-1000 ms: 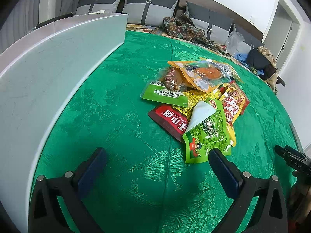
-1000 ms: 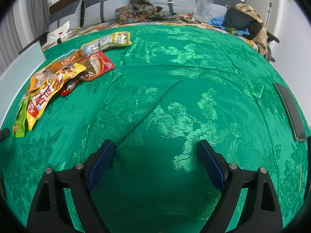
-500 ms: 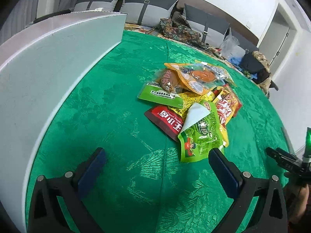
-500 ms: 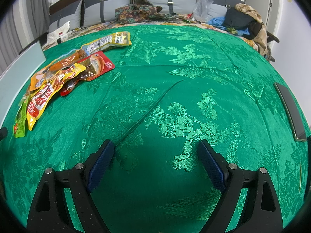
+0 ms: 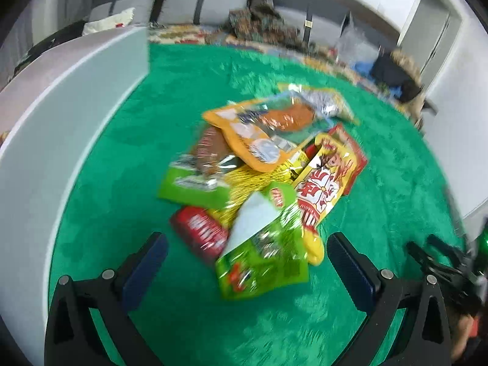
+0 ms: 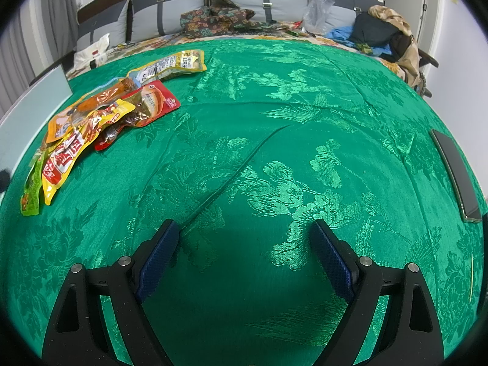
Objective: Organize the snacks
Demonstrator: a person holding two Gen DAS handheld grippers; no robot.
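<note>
A pile of snack packets lies on the green tablecloth (image 5: 128, 158). In the blurred left wrist view my left gripper (image 5: 247, 253) is open, its fingers on either side of the near end of a green packet (image 5: 268, 259). Behind it lie a red packet (image 5: 201, 235), a yellow-red packet (image 5: 326, 183), an orange packet (image 5: 262, 131) and a green-labelled packet (image 5: 192, 183). My right gripper (image 6: 244, 244) is open and empty over bare cloth, with the same pile (image 6: 91, 122) far to its left.
A white box wall (image 5: 61, 116) stands along the left of the pile. A dark phone (image 6: 454, 170) lies at the table's right edge. A sofa with cushions and clothes (image 6: 231, 15) is behind the table. The right gripper shows at the left view's right edge (image 5: 442, 271).
My left gripper has moved forward to the pile, so the green packet now lies between its fingers. The right gripper has not moved.
</note>
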